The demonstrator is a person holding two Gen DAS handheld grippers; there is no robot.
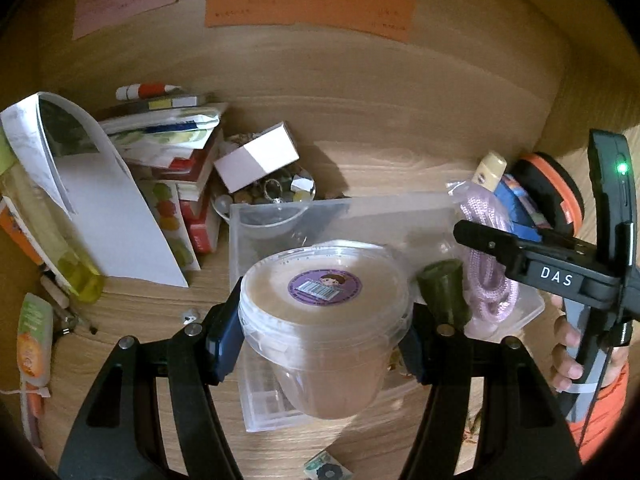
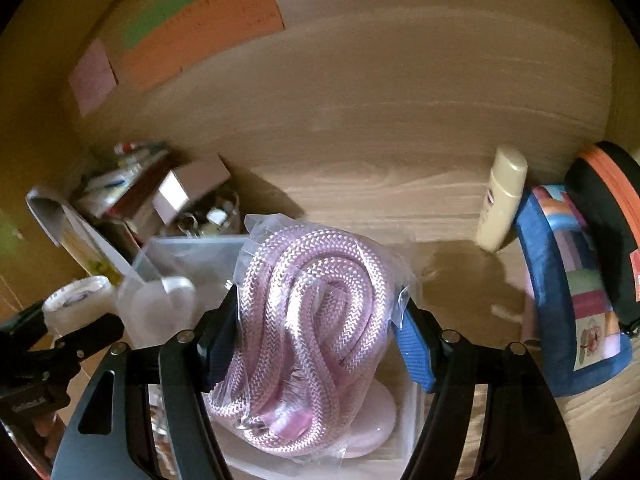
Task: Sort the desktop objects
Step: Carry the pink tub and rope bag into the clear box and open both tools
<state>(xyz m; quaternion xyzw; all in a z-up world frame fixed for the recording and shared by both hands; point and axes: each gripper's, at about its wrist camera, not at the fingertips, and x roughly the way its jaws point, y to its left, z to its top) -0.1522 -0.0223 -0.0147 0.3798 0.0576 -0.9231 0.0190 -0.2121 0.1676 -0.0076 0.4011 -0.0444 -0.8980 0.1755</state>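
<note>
Mid-sort, both hands loaded above a clear plastic bin [image 1: 280, 216] on the wooden worktop [image 1: 360, 128]. Left gripper [image 1: 320, 348] jaws clenched on a round, lidded clear tub [image 1: 324, 320] with a purple sticker. Right gripper [image 2: 316, 344] jaws grasping a coil of glossy braided pink rope [image 2: 308, 320] in a crinkly bag. Next, probably: lowering each into the bin, then releasing.
</note>
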